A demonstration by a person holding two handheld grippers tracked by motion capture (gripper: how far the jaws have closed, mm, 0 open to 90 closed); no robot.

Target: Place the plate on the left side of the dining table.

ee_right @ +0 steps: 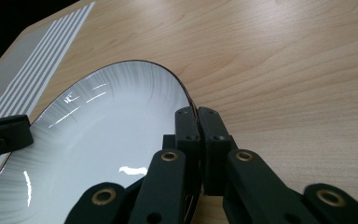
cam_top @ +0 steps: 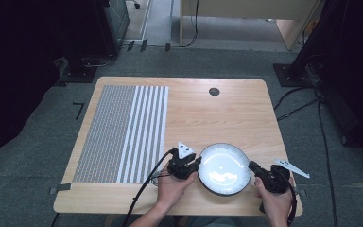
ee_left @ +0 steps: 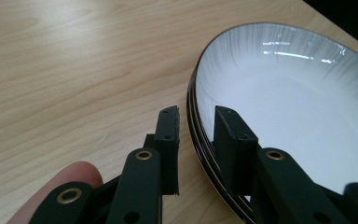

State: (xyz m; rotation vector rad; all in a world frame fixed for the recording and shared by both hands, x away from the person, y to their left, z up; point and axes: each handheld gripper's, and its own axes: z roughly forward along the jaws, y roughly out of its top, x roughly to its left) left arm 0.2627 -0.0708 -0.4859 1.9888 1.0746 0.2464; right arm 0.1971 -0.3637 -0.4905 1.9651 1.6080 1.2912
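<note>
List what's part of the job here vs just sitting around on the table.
In play:
- plate: white with a dark rim, near the table's front edge
- right gripper: shut on the plate's rim
- left gripper: open, straddling the opposite rim

Lying about:
- striped mat: flat on the table's left half
- table: its dark round grommet near the far edge

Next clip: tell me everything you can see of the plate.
The plate is round, white and glossy, ceramic by its look, with faint grey streaks toward a thin dark rim. It lies flat and empty near the front edge of the wooden table, right of the striped mat. The right claw is shut on its rim. The left claw is open, its jaws astride the opposite rim, not yet clamped.
</note>
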